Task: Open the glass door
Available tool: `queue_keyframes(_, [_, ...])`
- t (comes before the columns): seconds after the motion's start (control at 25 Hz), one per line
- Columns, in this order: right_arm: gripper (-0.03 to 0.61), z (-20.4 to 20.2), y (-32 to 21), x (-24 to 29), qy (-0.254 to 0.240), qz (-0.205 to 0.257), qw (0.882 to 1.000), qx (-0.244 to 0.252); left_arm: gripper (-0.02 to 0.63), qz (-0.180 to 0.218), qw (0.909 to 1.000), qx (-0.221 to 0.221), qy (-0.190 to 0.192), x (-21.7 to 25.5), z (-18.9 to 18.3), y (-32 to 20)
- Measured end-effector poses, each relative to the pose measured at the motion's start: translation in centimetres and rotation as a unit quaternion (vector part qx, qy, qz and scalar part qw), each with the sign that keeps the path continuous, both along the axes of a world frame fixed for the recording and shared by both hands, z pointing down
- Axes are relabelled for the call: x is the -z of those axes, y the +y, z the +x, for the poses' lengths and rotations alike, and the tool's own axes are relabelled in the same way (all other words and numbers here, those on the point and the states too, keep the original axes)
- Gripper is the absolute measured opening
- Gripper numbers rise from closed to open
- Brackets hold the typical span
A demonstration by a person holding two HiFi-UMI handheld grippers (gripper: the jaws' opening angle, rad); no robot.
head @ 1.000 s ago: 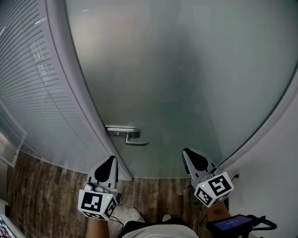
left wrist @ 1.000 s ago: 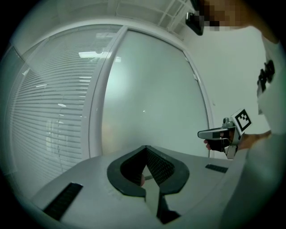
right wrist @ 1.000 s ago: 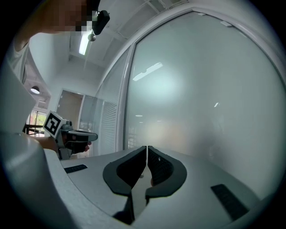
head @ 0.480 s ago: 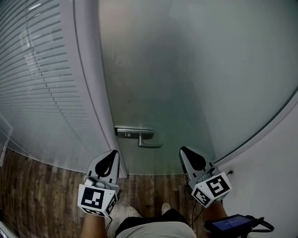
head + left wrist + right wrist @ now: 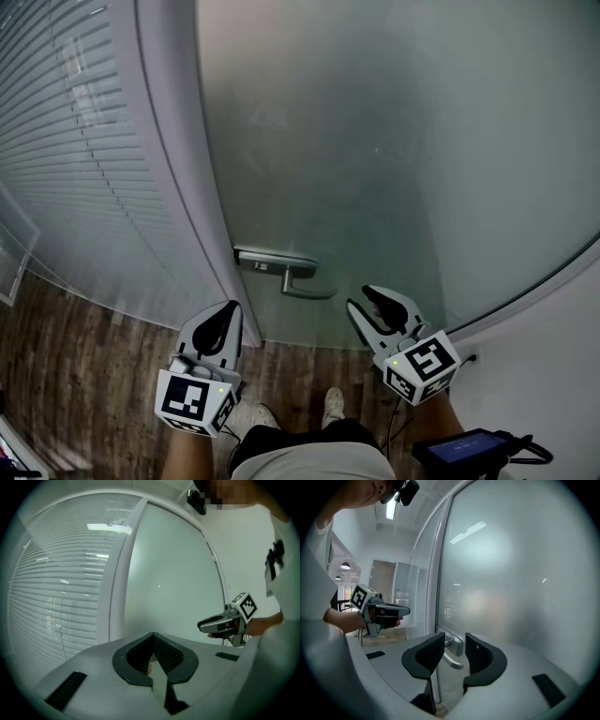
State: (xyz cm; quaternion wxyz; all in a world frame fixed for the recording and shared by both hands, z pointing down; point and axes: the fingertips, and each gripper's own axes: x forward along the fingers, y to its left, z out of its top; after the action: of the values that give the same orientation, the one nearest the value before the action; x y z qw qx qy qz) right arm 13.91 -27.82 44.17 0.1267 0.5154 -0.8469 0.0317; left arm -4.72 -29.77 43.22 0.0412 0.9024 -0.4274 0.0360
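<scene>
Metal handle [image 5: 453,662] ahead, opening right gripper [image 5: 454,641] empty

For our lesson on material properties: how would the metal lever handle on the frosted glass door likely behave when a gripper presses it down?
The door handle looks like rigid metal, so it should pivot rather than bend. Its smooth, rounded finish may let pads slip. The right gripper, jaws opening, has nothing between them; the large glass door probably swings heavily.
</scene>
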Motion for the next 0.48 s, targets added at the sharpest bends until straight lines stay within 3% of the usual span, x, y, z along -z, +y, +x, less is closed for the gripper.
queue_keyframes(0.24, [0.181, -0.8, -2.2, -5.1, 0.054, -0.074, 0.993, 0.079, -0.002, -0.027, 0.9992, 0.024, -0.017, -1.4, 0.9, 0.0])
queue_keyframes(0.48, [0.183, -0.7, -4.4, -10.0, 0.117, -0.12, 0.979, 0.113, -0.001, -0.048, 0.9974, 0.044, -0.031, -3.5, 1.2, -0.7])
